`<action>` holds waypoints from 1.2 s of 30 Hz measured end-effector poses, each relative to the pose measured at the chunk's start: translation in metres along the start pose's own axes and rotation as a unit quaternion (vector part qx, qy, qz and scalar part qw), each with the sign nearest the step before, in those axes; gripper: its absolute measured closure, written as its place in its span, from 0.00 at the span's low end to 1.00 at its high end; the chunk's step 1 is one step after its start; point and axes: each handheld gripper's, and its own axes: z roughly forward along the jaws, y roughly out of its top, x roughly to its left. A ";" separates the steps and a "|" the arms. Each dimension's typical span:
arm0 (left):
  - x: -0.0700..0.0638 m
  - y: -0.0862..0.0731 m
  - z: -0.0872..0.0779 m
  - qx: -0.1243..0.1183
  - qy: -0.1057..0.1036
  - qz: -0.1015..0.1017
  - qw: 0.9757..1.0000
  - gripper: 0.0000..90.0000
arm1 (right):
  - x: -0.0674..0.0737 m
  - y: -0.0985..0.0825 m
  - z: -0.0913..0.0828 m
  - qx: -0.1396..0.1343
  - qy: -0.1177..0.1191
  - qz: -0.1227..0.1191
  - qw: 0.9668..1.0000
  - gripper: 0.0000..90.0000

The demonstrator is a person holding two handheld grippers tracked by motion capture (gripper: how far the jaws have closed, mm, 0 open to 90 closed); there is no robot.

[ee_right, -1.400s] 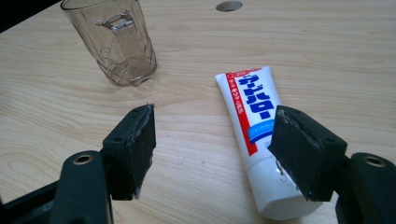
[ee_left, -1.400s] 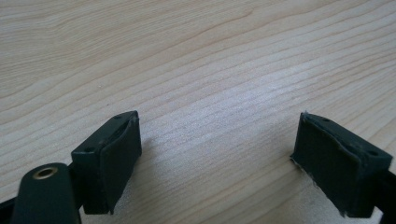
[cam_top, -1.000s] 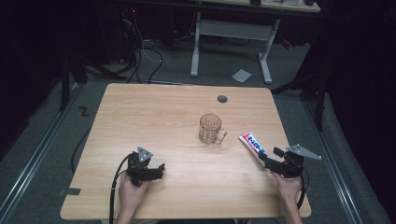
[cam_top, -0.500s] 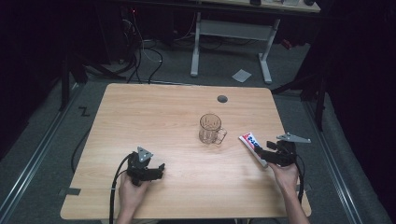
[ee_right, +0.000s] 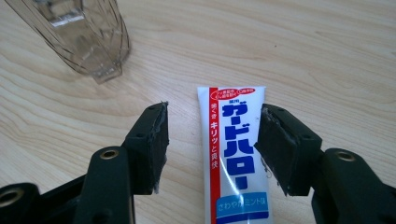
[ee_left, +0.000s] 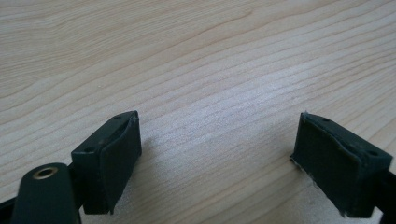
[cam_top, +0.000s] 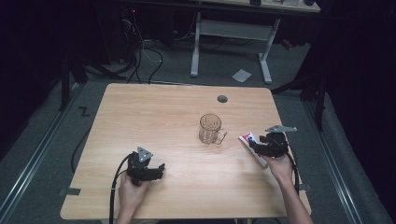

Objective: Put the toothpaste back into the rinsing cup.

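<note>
While the toothpaste tube [ee_right: 236, 154] lies flat on the table [cam_top: 154, 116], to the right of the glass mug [cam_top: 211, 129] and apart from it, the right gripper [ee_right: 212, 149] straddles it: its jaws have just been closing, with the tube between them. One pad sits right at the tube's edge; the other is clear of it across a strip of bare wood, so nothing is clamped. The tube lies near the table's right edge, with little board beyond it. Left of the mug and nearer the person, the left gripper [ee_left: 215, 158] rests low with its jaws wide apart over bare wood. Broad open tabletop stretches from the mug to the left and far edges.
</note>
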 end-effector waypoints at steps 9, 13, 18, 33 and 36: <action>0.000 0.000 0.000 0.000 0.000 0.000 1.000 0.17 | 0.001 0.015 0.019 0.052 -0.025 -0.037 0.998 0.51; 0.000 0.000 0.000 0.000 0.000 0.000 1.000 0.17 | 0.000 0.017 0.025 0.057 -0.032 -0.038 0.997 0.48; 0.000 0.000 0.000 0.000 0.000 0.000 1.000 0.17 | -0.006 0.015 0.035 0.084 -0.036 -0.026 0.995 0.45; 0.000 0.000 0.000 0.000 0.000 0.000 1.000 0.17 | -0.008 0.012 0.053 0.118 -0.037 -0.023 0.992 0.43; 0.000 0.000 0.000 0.000 0.000 0.000 1.000 0.17 | -0.008 0.011 0.056 0.123 -0.038 -0.022 0.991 0.45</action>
